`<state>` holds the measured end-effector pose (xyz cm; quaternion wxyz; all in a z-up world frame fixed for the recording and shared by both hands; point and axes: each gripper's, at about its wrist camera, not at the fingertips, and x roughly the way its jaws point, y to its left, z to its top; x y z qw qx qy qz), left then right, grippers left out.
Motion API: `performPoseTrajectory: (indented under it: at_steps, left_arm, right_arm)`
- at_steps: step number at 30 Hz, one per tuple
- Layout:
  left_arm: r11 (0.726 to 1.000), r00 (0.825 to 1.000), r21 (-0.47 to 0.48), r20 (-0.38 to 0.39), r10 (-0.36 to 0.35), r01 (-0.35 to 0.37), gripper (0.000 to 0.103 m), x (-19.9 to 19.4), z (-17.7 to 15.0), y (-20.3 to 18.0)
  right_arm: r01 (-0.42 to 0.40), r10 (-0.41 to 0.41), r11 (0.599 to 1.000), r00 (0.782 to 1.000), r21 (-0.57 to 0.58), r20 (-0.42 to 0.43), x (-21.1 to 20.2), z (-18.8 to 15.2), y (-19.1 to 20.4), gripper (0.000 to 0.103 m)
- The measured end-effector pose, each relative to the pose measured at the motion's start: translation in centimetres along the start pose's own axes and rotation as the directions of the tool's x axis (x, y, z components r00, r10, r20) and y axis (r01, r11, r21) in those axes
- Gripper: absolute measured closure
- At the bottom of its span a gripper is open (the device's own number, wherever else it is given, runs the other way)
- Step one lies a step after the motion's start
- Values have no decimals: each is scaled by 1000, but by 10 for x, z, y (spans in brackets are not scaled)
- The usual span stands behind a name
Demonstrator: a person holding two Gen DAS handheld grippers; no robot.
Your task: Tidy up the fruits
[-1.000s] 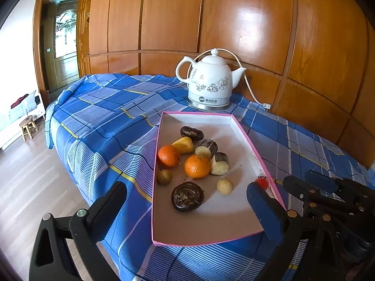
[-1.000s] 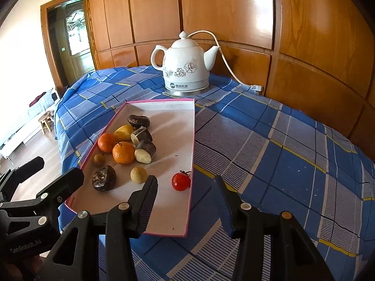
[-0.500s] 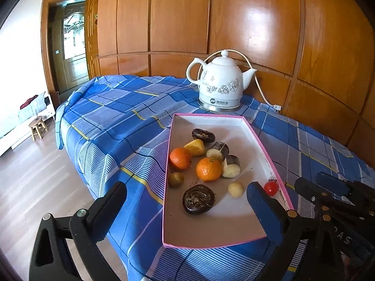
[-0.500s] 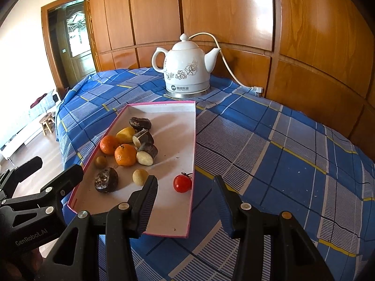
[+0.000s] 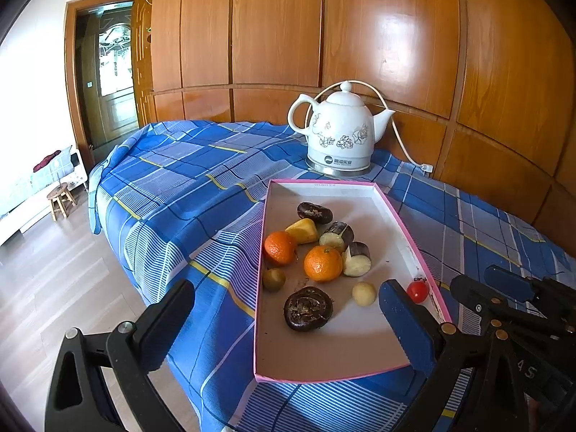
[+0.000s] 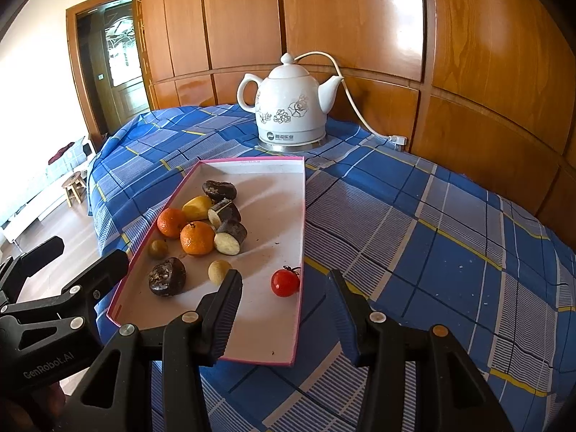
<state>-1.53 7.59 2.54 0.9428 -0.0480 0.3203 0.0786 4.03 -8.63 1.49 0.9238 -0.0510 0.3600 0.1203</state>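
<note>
Tomato point(image 6: 285, 282) looked light, slick and soft, so my empty, parted right gripper point(image 6: 284, 309) wanted its sides

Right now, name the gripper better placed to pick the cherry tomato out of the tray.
Right gripper: its open jaws already frame the cherry tomato, which lies alone by the tray's near right wall. The left gripper is aimed at the dark fruit instead.

Assorted fruits point(image 5: 323, 263) clustered in pink-rimmed tray point(image 5: 325, 189), cherry tomato point(image 6: 285, 282) apart by its edge
</note>
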Motion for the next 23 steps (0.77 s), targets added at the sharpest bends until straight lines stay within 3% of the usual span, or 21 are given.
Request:
performPoseTrajectory:
  at_steps: [18,23]
  left_arm:
    - [1000,1000,-12,15,10,-10,0,-3,1,3]
    - [1000,1000,-12,12,7,-7,0,-3,0,3]
  right_arm:
    - [-2,2,1000,1000,-4,-3,0,0,1,54]
    - [-3,3,1000,1000,20,0,-4,4,-15,54]
